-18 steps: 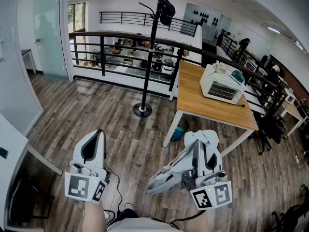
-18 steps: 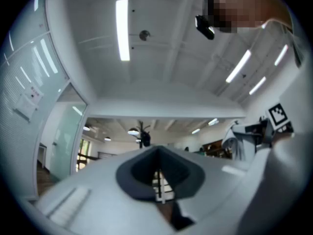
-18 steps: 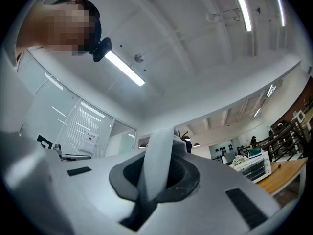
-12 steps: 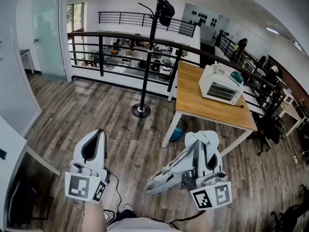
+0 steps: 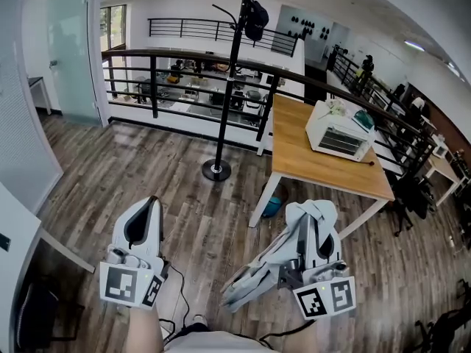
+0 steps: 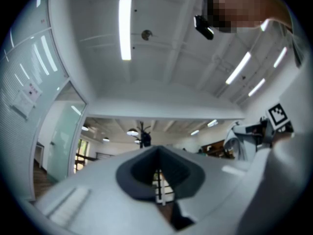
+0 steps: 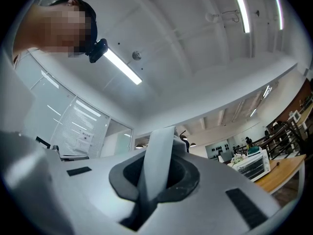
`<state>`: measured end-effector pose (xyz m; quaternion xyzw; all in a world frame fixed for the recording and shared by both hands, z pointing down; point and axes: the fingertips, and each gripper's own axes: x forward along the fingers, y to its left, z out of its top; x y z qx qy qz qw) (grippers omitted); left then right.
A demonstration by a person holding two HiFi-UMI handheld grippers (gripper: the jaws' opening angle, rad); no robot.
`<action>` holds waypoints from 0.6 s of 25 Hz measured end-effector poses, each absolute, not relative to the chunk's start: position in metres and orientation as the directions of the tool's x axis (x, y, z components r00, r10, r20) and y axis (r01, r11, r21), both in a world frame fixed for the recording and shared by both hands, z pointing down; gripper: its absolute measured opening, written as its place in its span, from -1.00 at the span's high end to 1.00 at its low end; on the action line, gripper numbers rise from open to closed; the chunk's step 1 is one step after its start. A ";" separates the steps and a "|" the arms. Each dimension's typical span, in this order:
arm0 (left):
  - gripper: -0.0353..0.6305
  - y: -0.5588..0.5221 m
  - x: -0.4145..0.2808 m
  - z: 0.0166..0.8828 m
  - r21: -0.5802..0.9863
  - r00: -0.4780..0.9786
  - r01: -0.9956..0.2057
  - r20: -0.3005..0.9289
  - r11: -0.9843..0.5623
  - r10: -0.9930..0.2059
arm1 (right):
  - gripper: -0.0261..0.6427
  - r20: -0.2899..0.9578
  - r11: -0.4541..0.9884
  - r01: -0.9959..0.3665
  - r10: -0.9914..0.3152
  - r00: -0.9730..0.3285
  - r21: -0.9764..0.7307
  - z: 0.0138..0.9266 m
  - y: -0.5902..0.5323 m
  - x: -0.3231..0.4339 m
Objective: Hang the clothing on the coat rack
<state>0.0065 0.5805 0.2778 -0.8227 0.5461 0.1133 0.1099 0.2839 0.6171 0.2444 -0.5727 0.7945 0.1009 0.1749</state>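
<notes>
A black coat rack [image 5: 226, 87] stands on the wood floor ahead of me, with a dark item [image 5: 255, 17] hanging near its top. My right gripper [image 5: 316, 210] is low at the right, shut on a light grey garment [image 5: 259, 269] that wraps its tip and hangs down to the left. In the right gripper view a strip of that garment [image 7: 157, 163] runs up between the jaws of the right gripper [image 7: 161, 133]. My left gripper [image 5: 151, 203] is low at the left, shut and empty. The left gripper [image 6: 157, 151] faces the distant coat rack [image 6: 142, 136].
A wooden table [image 5: 309, 164] carrying a white toaster oven [image 5: 337, 131] stands right of the rack, with a blue object [image 5: 272, 205] under it. A black railing [image 5: 169, 72] runs behind the rack. A glass partition [image 5: 70, 43] is at the left. A cable [image 5: 179, 293] trails by my feet.
The room has slid slightly downward in the head view. Both grippers keep their pose, and the garment stays in the right one.
</notes>
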 end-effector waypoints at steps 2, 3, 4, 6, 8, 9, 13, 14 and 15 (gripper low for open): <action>0.88 0.576 0.000 0.278 -0.056 0.378 -0.923 -0.311 -0.380 -0.872 | 0.90 -0.399 0.320 -0.946 -0.875 -0.275 -0.049 0.244 0.613 0.280; 0.87 0.573 -0.003 0.278 -0.056 0.378 -0.923 -0.314 -0.380 -0.871 | 0.90 -0.403 0.318 -0.947 -0.874 -0.271 -0.051 0.244 0.611 0.278; 0.88 0.570 -0.007 0.278 -0.057 0.378 -0.923 -0.317 -0.380 -0.870 | 0.90 -0.406 0.315 -0.948 -0.874 -0.268 -0.053 0.244 0.609 0.276; 0.88 0.565 -0.014 0.281 -0.058 0.380 -0.922 -0.319 -0.382 -0.868 | 0.90 -0.414 0.311 -0.949 -0.872 -0.262 -0.055 0.245 0.606 0.270; 0.88 0.562 -0.021 0.285 -0.058 0.383 -0.921 -0.318 -0.385 -0.867 | 0.90 -0.418 0.308 -0.950 -0.871 -0.259 -0.054 0.247 0.605 0.264; 0.88 0.560 -0.024 0.287 -0.055 0.383 -0.921 -0.317 -0.386 -0.868 | 0.90 -0.420 0.307 -0.950 -0.870 -0.257 -0.053 0.247 0.605 0.261; 0.88 0.548 -0.037 0.293 -0.044 0.383 -0.920 -0.310 -0.389 -0.870 | 0.90 -0.410 0.302 -0.952 -0.876 -0.254 -0.056 0.251 0.592 0.251; 0.87 0.544 -0.040 0.294 -0.043 0.381 -0.921 -0.308 -0.388 -0.872 | 0.90 -0.407 0.300 -0.952 -0.878 -0.252 -0.058 0.251 0.588 0.249; 0.88 0.540 -0.044 0.296 -0.040 0.378 -0.922 -0.305 -0.385 -0.874 | 0.90 -0.407 0.298 -0.953 -0.879 -0.250 -0.060 0.252 0.583 0.247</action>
